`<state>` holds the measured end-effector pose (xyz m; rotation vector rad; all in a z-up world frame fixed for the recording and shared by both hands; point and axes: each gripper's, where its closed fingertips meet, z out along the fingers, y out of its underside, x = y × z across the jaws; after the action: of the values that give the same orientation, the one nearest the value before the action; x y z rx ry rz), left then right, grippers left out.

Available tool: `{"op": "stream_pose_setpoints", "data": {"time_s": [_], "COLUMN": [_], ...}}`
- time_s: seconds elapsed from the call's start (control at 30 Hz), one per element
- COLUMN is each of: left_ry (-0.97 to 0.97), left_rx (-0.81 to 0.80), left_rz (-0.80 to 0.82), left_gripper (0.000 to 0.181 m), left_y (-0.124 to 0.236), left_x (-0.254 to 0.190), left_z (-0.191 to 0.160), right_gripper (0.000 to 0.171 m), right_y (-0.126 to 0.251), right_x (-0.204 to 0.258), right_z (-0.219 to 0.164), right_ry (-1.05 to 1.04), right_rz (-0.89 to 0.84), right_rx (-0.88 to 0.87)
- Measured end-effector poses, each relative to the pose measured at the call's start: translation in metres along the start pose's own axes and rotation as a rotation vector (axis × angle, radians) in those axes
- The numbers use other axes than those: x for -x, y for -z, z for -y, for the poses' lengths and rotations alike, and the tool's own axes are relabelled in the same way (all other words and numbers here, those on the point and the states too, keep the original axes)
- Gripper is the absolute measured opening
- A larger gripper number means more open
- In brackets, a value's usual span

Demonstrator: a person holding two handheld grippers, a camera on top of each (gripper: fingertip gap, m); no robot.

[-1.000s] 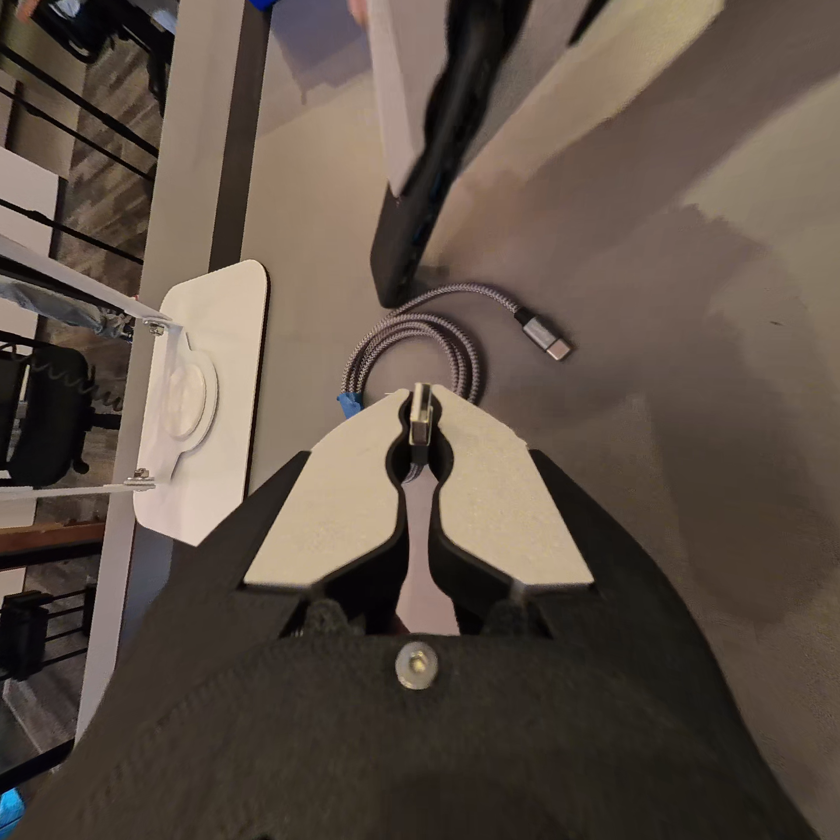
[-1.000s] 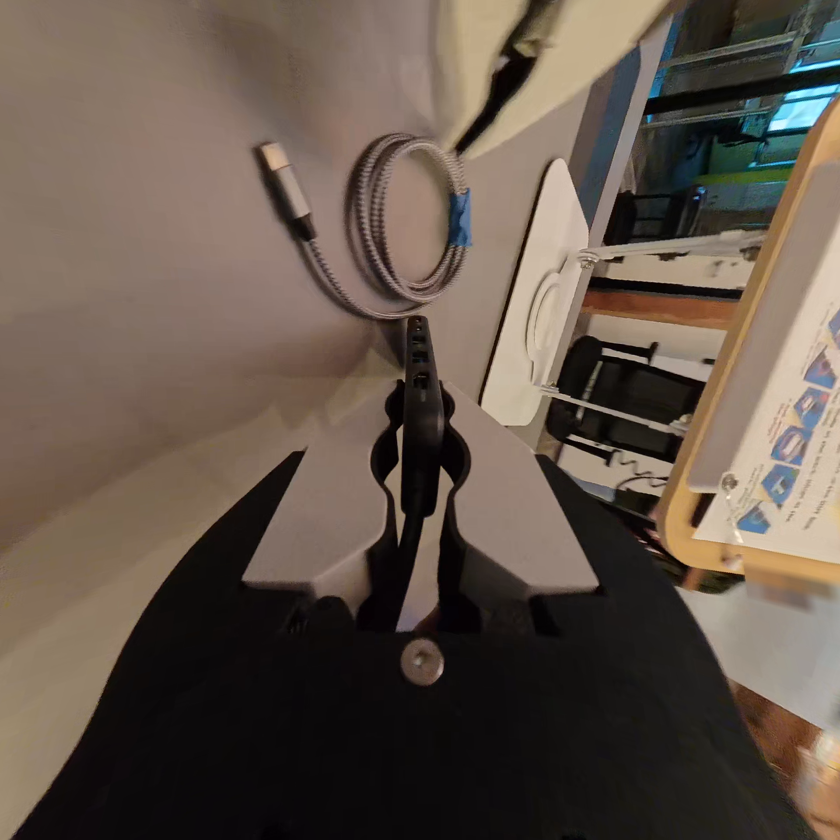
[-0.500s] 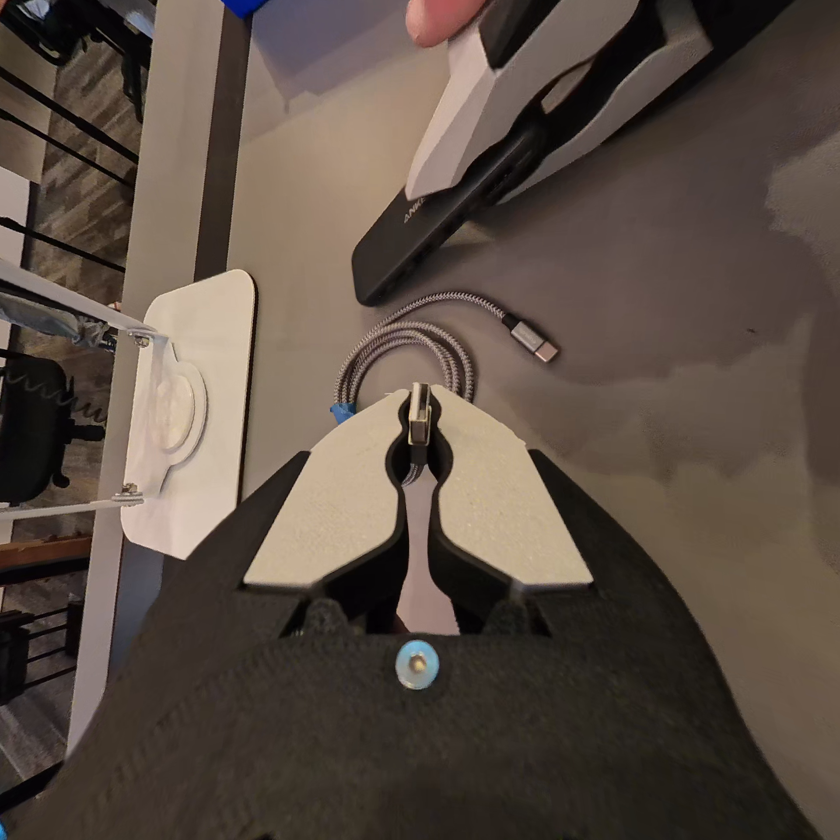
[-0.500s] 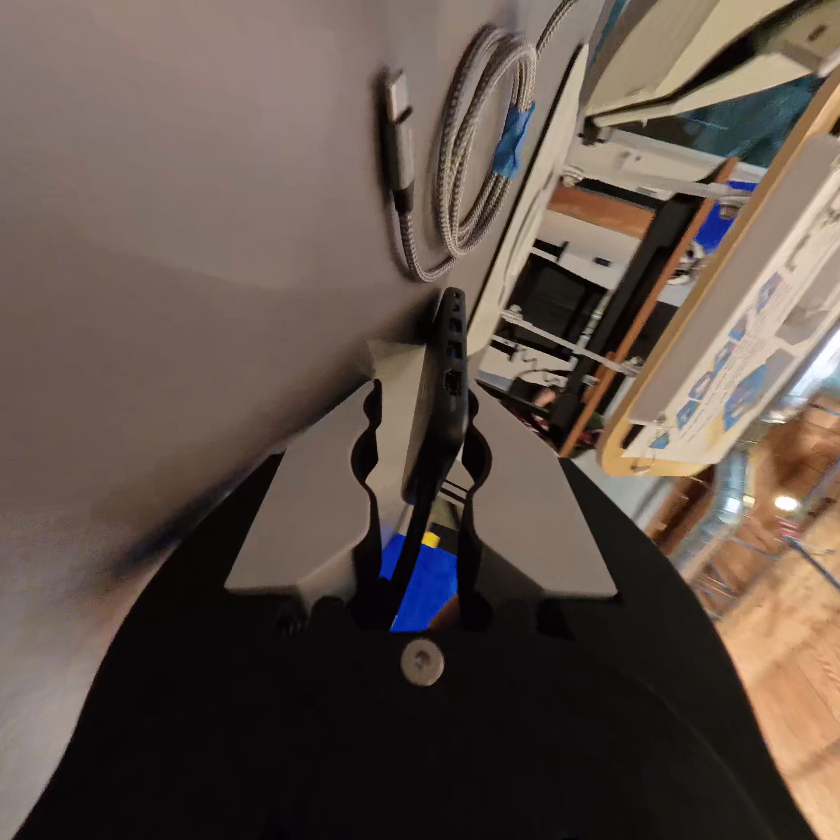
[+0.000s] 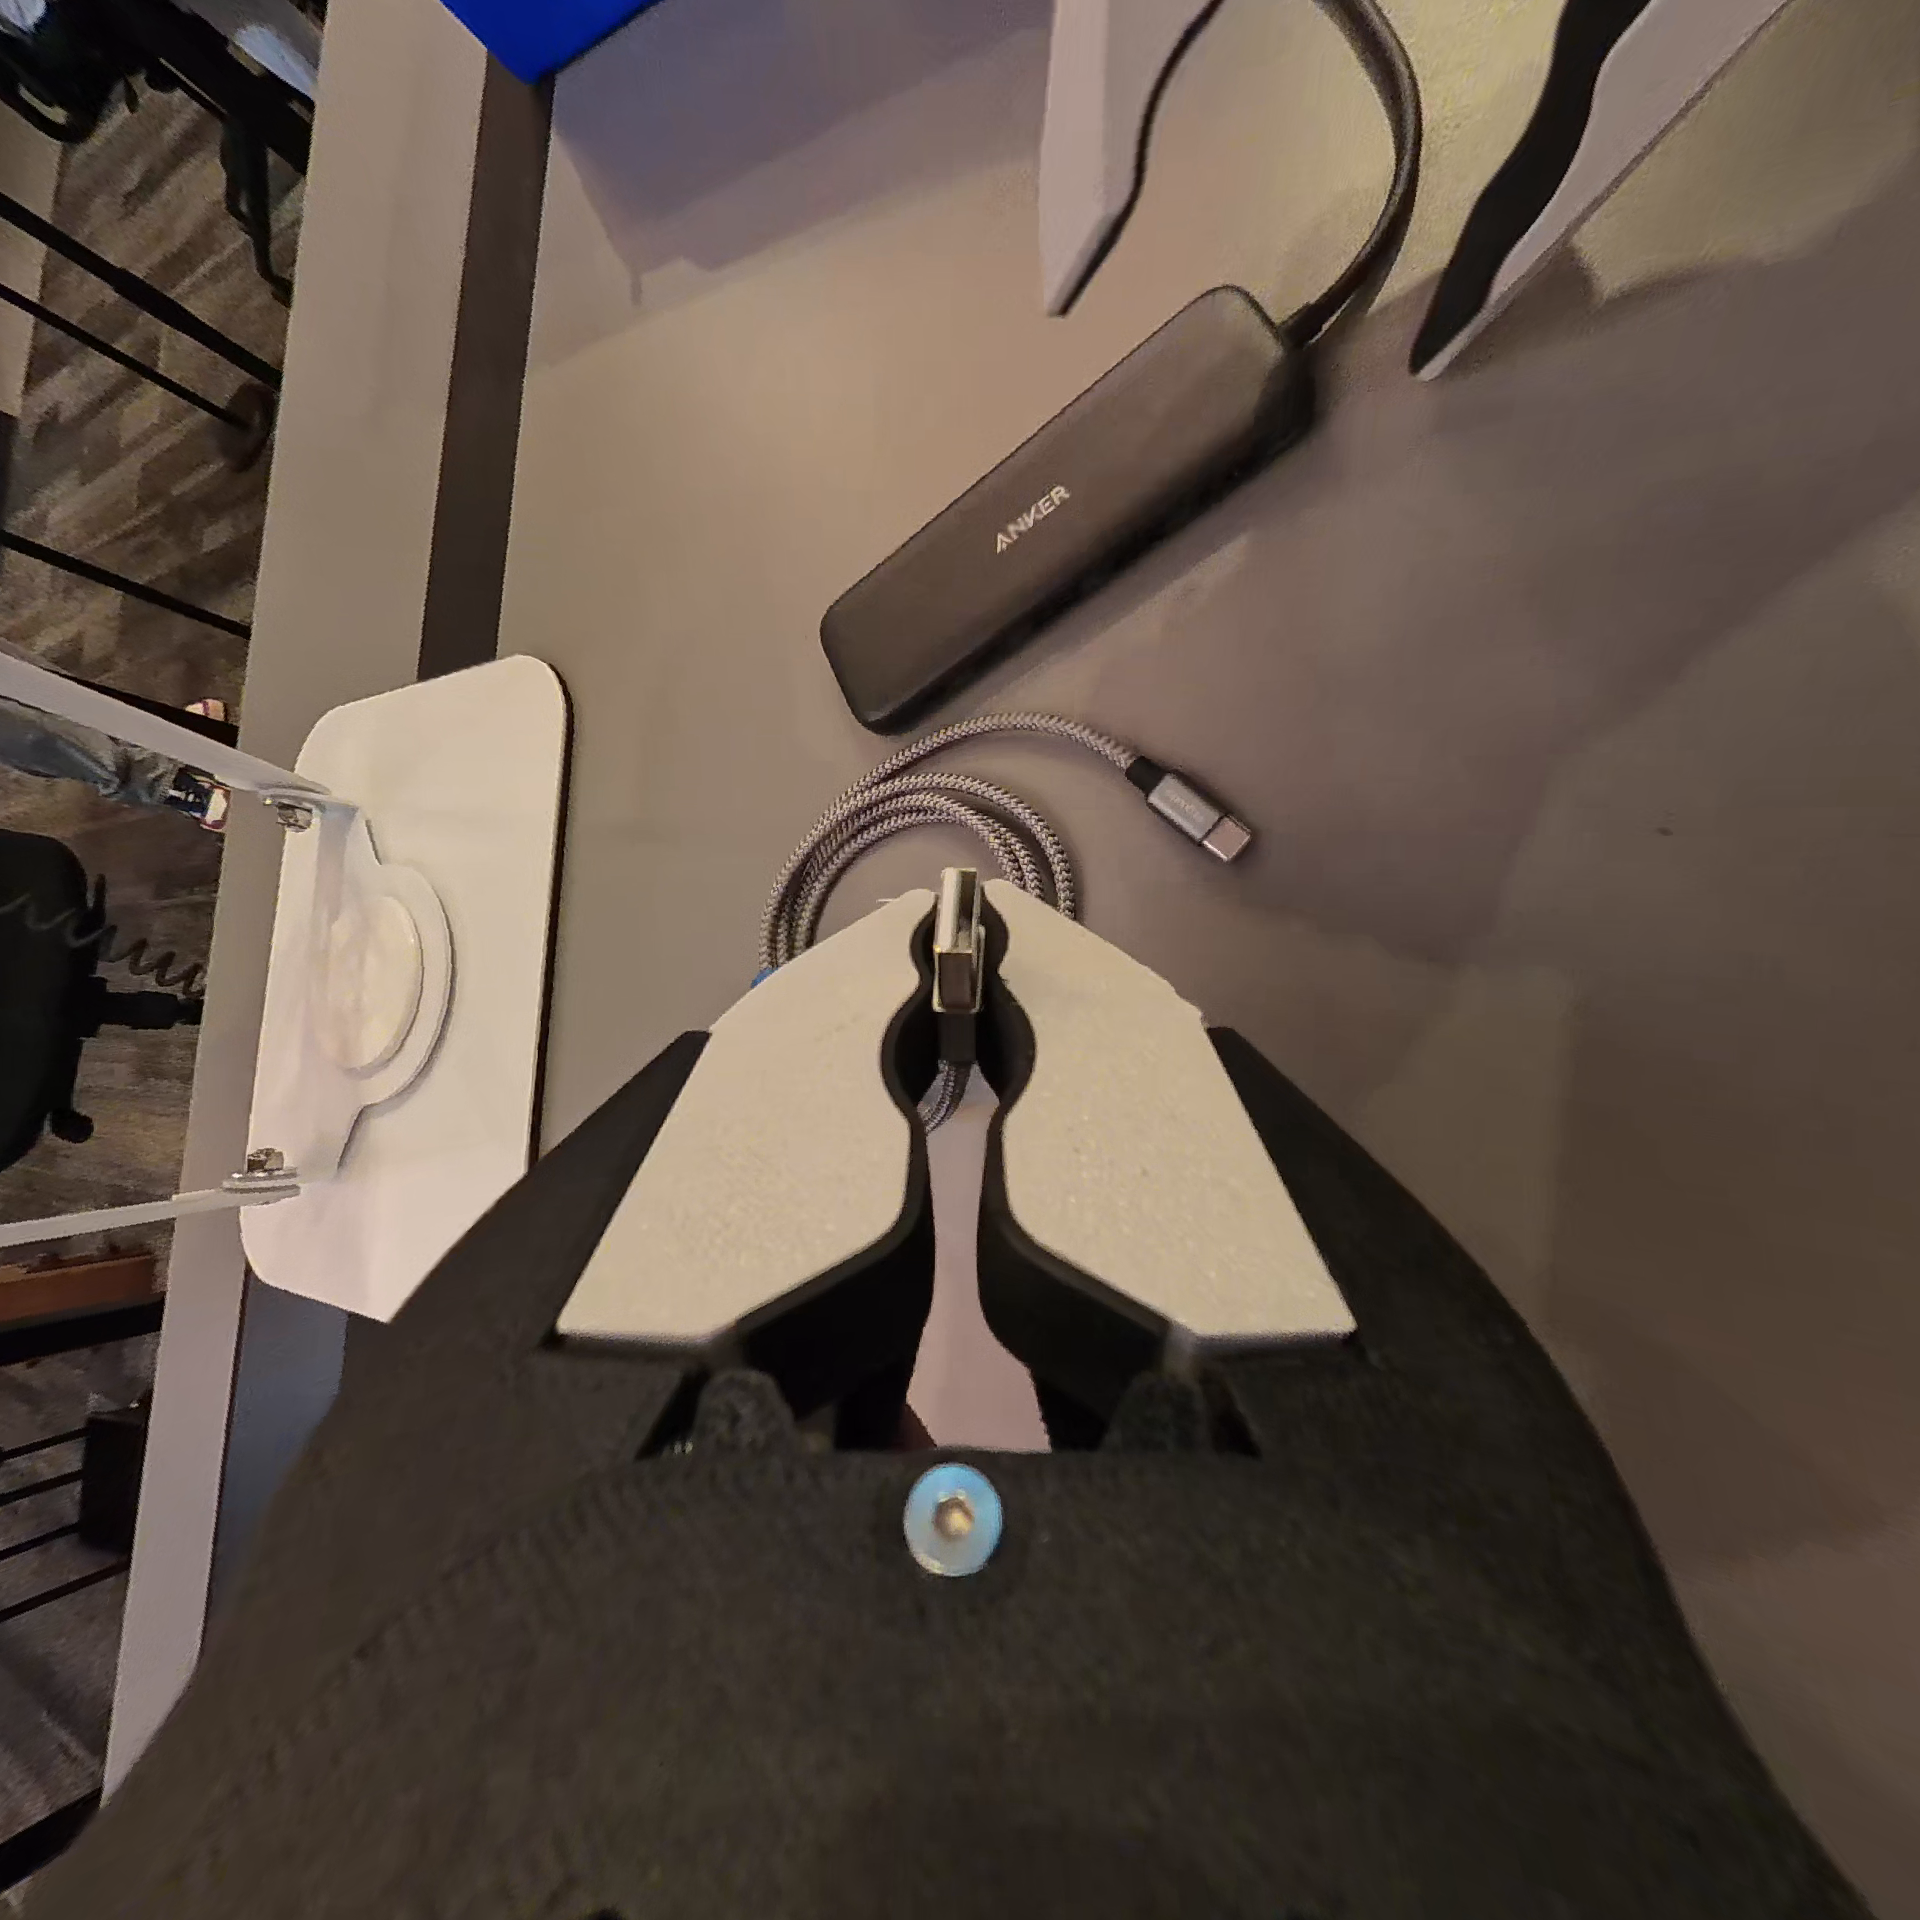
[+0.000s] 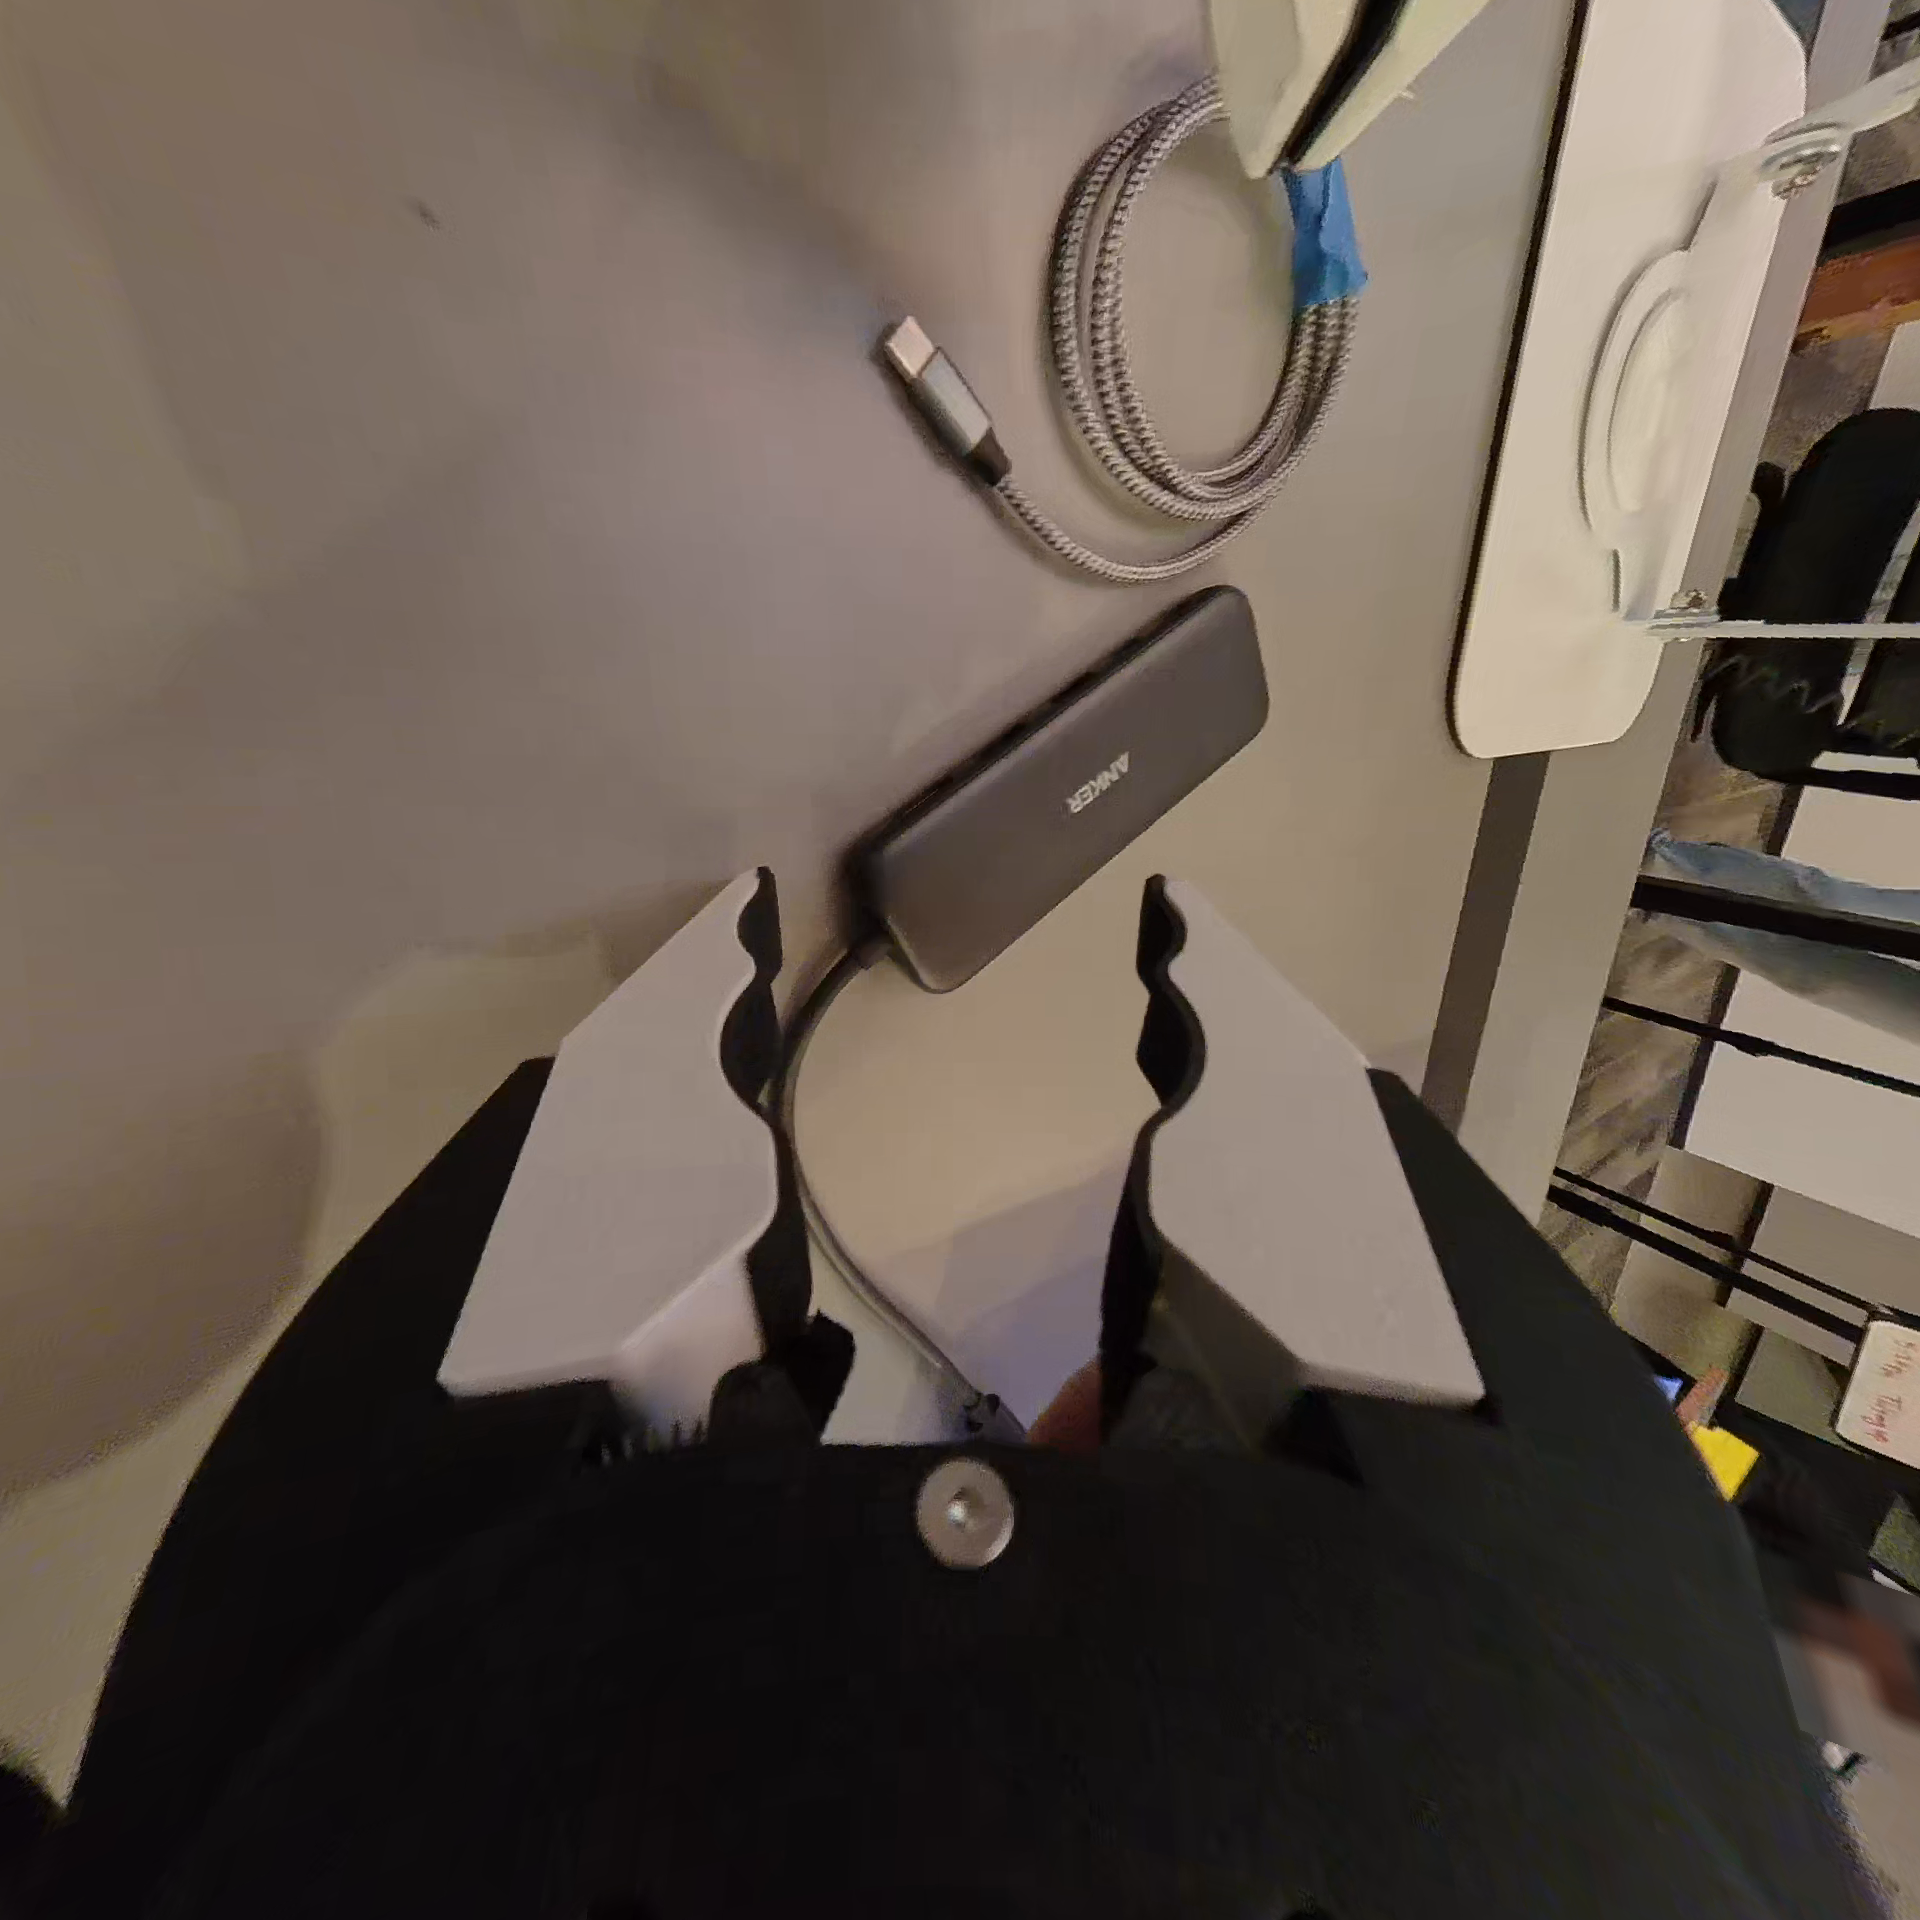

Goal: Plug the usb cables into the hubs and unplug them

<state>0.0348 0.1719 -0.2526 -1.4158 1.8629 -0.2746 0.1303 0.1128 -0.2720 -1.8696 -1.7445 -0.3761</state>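
My left gripper is shut on the silver USB-A plug of a braided grey cable, held above the table. The cable's coil lies on the grey table just beyond my fingertips, and its small grey plug rests to the right. The dark flat hub lies flat on the table beyond the coil, its own black lead curving away. In the right wrist view my right gripper is open and empty, jaws wide apart just behind the hub. The coil with blue tape lies farther off.
A white plate with a round disc sits by the table's left edge, with clear struts bolted to it; it also shows in the right wrist view. A blue object sits at the far edge. Floor, racks and a chair lie past the edge. My hands' fingertips stand some 12 cm from each other. My right gripper is the nearer one to the dark flat hub: about 4 cm, against 10 cm. My right wrist view looks at it from another angle.
My right gripper has opened and let go of the hub, which now lies flat on the table. My left gripper has kept its hold on the USB-A plug and barely moved.
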Motion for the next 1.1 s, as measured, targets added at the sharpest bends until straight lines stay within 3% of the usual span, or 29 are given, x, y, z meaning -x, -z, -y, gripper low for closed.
{"op": "stream_pose_setpoints", "data": {"time_s": [0.1, 0.23, 0.3, 0.47, 0.57, 0.73, 0.83, 0.93, 1.1], "left_ry": [0.021, 0.002, -0.027, -0.086, -0.101, -0.112, -0.137, -0.140, -0.089], "left_rx": [-0.024, -0.037, -0.012, 0.039, 0.052, 0.002, -0.073, -0.245, -0.343], "left_rz": [-0.054, -0.107, -0.128, -0.161, -0.169, -0.119, 0.012, 0.125, 0.246], "left_gripper": [0.003, 0.003, 0.003, 0.002, 0.002, 0.003, 0.038, 0.056, 0.084], "left_y": [0.002, 0.005, 0.006, 0.004, 0.003, 0.005, 0.017, 0.047, 0.075], "left_x": [-0.007, -0.014, -0.020, -0.030, -0.031, -0.022, -0.002, 0.018, 0.052], "left_z": [0.007, 0.021, 0.026, 0.034, 0.035, 0.045, 0.058, 0.077, 0.054], "right_gripper": [0.036, 0.009, 0.004, 0.011, 0.003, 0.002, 0.001, 0.001, 0.002], "right_y": [0.027, 0.054, 0.057, 0.044, 0.037, 0.044, 0.064, 0.090, 0.136], "right_x": [-0.009, -0.031, -0.042, -0.040, -0.034, -0.041, -0.057, -0.076, -0.090], "right_z": [0.037, 0.082, 0.094, 0.108, 0.107, 0.106, 0.104, 0.100, 0.112], "right_ry": [-0.108, -0.213, -0.188, -0.148, -0.127, -0.251, -0.445, -0.630, -0.826], "right_rz": [-0.013, -0.053, -0.115, -0.067, -0.033, 0.024, 0.103, 0.174, 0.331], "right_rx": [-0.253, -0.518, -0.558, -0.558, -0.535, -0.610, -0.760, -0.927, -1.197]}}
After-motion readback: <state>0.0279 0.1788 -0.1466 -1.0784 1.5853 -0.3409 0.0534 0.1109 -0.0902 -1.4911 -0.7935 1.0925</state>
